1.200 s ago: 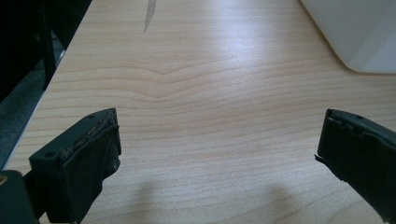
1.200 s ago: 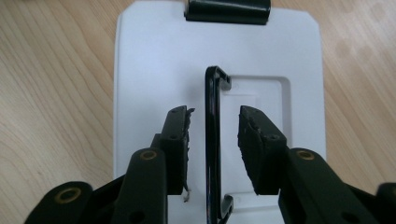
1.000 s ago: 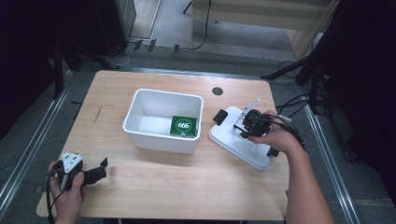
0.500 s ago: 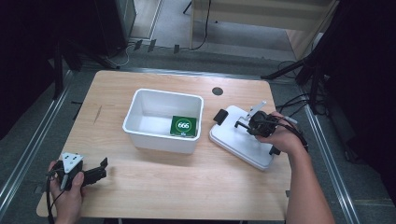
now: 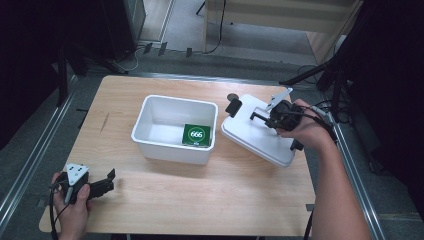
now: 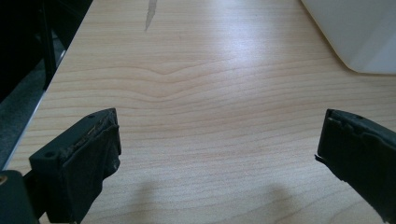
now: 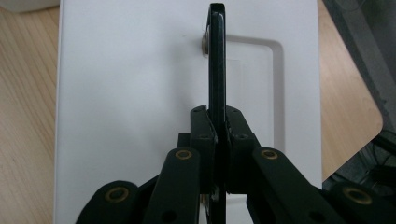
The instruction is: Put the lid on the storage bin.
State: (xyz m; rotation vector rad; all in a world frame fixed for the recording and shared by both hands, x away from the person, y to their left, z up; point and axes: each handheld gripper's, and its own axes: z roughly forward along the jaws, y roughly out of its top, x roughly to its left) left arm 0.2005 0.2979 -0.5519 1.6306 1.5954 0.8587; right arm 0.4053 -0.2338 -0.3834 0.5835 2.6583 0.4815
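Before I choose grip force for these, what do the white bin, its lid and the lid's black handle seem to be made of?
The bin looks like smooth, glossy white plastic with rounded moulded corners. The lid seems the same plastic, with a matte sheen and a moulded recess. The handle, pinched in the right claw, is thin, black and slightly shiny: plastic or coated metal, hard to tell.
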